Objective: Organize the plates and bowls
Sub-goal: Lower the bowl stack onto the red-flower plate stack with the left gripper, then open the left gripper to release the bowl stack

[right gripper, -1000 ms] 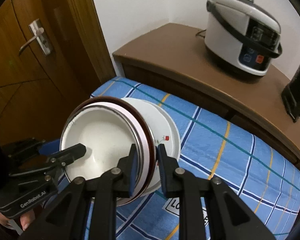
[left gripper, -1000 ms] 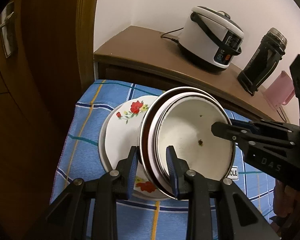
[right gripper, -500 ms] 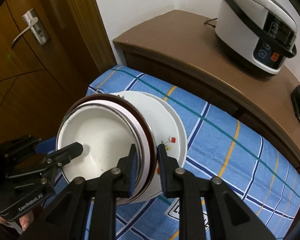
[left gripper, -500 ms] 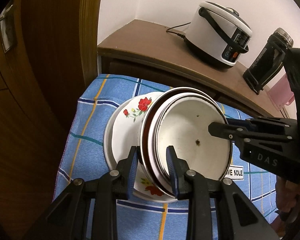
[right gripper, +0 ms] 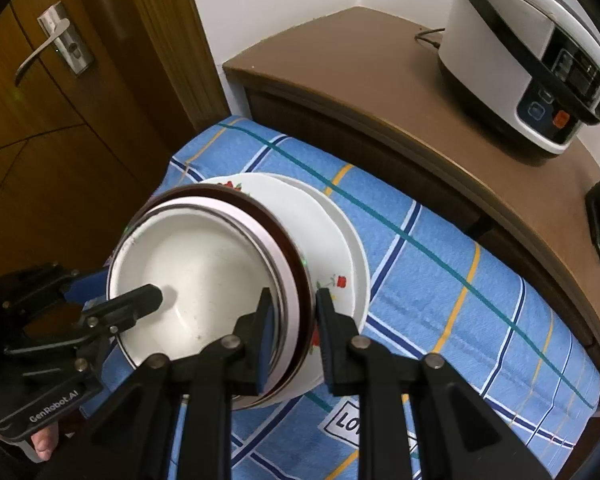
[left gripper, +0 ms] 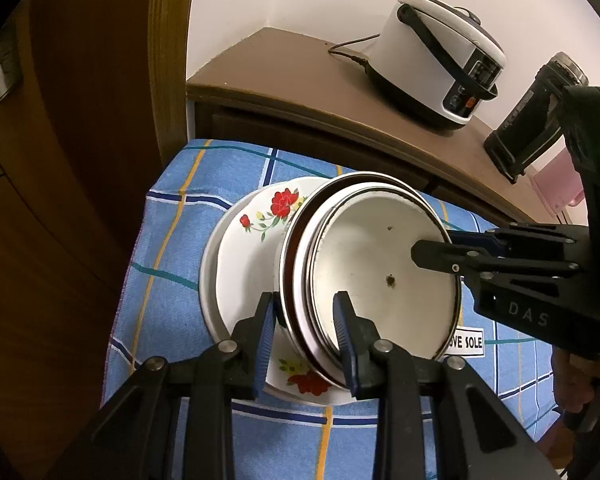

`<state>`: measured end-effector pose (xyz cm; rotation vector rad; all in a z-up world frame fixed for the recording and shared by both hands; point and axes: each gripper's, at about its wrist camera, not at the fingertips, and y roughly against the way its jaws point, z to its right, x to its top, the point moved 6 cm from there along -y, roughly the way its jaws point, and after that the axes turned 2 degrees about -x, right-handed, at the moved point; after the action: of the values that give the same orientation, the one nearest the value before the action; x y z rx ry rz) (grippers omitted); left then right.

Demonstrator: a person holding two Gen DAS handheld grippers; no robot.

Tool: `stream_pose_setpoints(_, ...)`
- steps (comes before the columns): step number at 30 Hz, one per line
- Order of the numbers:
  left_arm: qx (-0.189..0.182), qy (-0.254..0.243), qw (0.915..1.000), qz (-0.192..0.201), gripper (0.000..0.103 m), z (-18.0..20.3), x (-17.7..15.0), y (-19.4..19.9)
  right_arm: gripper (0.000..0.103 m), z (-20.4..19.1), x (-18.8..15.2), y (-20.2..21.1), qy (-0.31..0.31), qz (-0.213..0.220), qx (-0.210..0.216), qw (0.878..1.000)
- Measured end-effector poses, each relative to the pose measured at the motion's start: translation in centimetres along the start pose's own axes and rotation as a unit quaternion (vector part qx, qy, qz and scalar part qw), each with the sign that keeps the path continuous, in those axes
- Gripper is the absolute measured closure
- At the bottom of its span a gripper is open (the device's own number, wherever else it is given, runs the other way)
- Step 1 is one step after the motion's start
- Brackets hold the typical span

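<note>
A nested stack of white bowls (left gripper: 380, 264), the outer one dark-rimmed, hangs just above white flowered plates (left gripper: 248, 264) on the blue checked cloth. My left gripper (left gripper: 305, 332) is shut on the stack's near rim. My right gripper (right gripper: 292, 320) is shut on the opposite rim of the bowl stack (right gripper: 196, 280). The flowered plates (right gripper: 332, 240) lie stacked below and behind the bowls. Each gripper shows in the other's view, one finger inside the top bowl.
A blue checked cloth (right gripper: 440, 280) covers the table. A brown cabinet (right gripper: 380, 72) behind it carries a white rice cooker (right gripper: 520, 60) and a black bottle (left gripper: 536, 120). A wooden door (right gripper: 40, 100) with a lever handle stands at the left.
Both grippers have carried the bowl stack closer over the flowered plates and lowered it toward them. The grip on the rims is unchanged.
</note>
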<state>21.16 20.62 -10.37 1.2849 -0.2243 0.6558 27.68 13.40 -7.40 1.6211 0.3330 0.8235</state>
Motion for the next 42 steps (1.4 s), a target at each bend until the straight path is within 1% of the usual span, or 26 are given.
stream_pose_setpoints(5,-0.009,0.007,0.9999,0.004,0.070,-0.3,0.3,-0.3,0.083,0.1,0.1,-0.3,-0.007,0.005,0.003,1.000)
stream_pose_setpoints(9,-0.016,0.012,0.9997,0.013,0.069,-0.4,0.6,-0.6,0.082,0.6,0.2,-0.9,-0.026,0.012,0.011,1.000)
stream_pose_setpoints(12,-0.023,0.020,0.9994,0.015,0.067,-0.7,0.8,-1.0,0.080,0.6,0.6,-1.3,-0.032,0.017,0.014,0.999)
stream_pose_setpoints(17,-0.021,0.019,0.9994,0.020,0.067,-0.7,0.8,-1.1,0.080,0.0,0.8,-1.4,-0.014,0.016,-0.002,1.000)
stream_pose_setpoints(22,-0.017,0.017,0.9994,0.026,0.067,-0.8,0.4,-0.9,0.080,-0.7,-0.1,-1.3,0.011,0.014,-0.010,1.000)
stream_pose_setpoints(27,-0.018,0.015,0.9995,0.021,0.067,-1.0,0.1,-0.8,0.080,-1.1,-0.9,-1.0,0.023,0.014,-0.012,1.000)
stream_pose_setpoints(31,-0.020,0.015,0.9994,0.022,0.067,-1.1,0.1,-1.0,0.080,-1.1,-0.9,-1.1,0.024,0.019,-0.015,0.999)
stream_pose_setpoints(35,-0.015,0.008,0.9994,0.029,0.066,-0.9,0.1,-1.0,0.080,-1.4,-0.9,-1.0,0.035,0.028,-0.031,0.999)
stream_pose_setpoints(42,-0.003,-0.005,0.9990,0.044,0.065,-0.6,0.1,-1.1,0.080,-1.5,-1.2,-0.8,0.034,0.048,-0.031,0.998)
